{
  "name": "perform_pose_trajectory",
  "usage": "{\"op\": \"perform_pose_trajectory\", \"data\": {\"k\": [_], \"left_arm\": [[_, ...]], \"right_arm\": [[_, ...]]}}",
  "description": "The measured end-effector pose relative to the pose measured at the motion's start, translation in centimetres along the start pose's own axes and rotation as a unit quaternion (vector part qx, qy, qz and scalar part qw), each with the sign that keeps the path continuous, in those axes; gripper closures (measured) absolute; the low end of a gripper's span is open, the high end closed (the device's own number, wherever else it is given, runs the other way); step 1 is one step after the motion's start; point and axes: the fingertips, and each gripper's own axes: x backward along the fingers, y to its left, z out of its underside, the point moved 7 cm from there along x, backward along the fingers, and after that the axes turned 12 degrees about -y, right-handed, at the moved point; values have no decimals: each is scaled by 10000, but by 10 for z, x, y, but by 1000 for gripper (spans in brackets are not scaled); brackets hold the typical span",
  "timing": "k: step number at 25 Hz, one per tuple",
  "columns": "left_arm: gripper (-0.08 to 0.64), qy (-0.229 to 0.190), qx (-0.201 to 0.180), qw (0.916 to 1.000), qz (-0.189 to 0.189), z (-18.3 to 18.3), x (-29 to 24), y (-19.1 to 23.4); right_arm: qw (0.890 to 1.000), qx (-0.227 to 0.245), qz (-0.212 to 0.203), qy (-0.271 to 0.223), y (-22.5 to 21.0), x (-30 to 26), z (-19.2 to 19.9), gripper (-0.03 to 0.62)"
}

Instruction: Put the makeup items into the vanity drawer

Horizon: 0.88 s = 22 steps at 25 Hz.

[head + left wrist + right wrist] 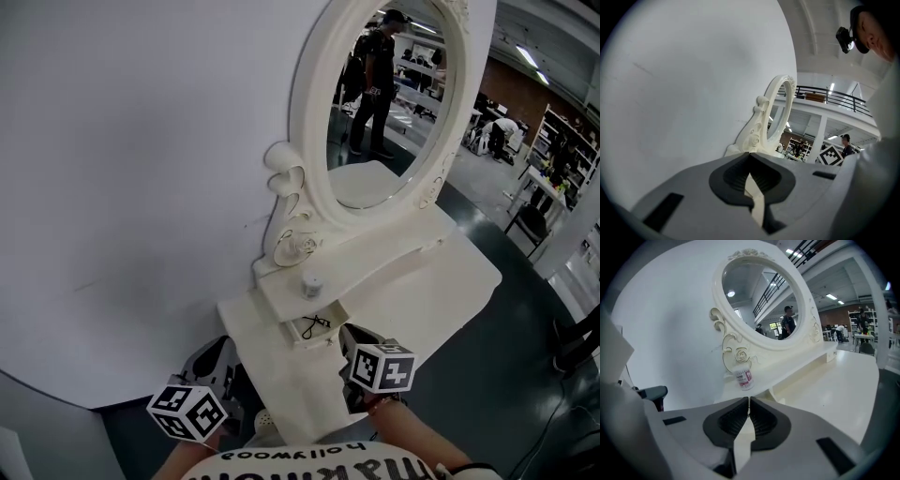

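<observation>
The left gripper [750, 161] has its jaws pressed together on nothing, and the right gripper [748, 401] is likewise closed and empty. Just ahead of the right one a small white pink-labelled bottle [744, 379] stands on the cream vanity shelf [787, 369], above what seems an open little drawer [328, 339].

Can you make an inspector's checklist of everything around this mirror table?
Surface: white vanity top, smooth.
Job's things: small bottle with a pink label, upright on the shelf under the mirror; small drawer open, with a thin dark item inside.
Clutter: nothing seen.
Grippers: left hand-held gripper shut, holding nothing; right hand-held gripper shut, holding nothing.
Cables: nothing clearly seen.
Surroundings: oval mirror against a white wall; workshop shelves and people beyond.
</observation>
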Motion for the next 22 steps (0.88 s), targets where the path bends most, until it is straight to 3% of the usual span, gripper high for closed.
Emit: {"op": "perform_pose_trajectory", "data": {"k": [18, 22], "left_arm": [[552, -88, -186, 9998, -74, 12, 32, -45], [552, -78, -192, 9997, -117, 15, 39, -48]], "right_arm": [[9895, 343, -613, -1266, 19, 57, -30, 558], [9885, 388, -709, -1277, 21, 63, -21, 558]]}}
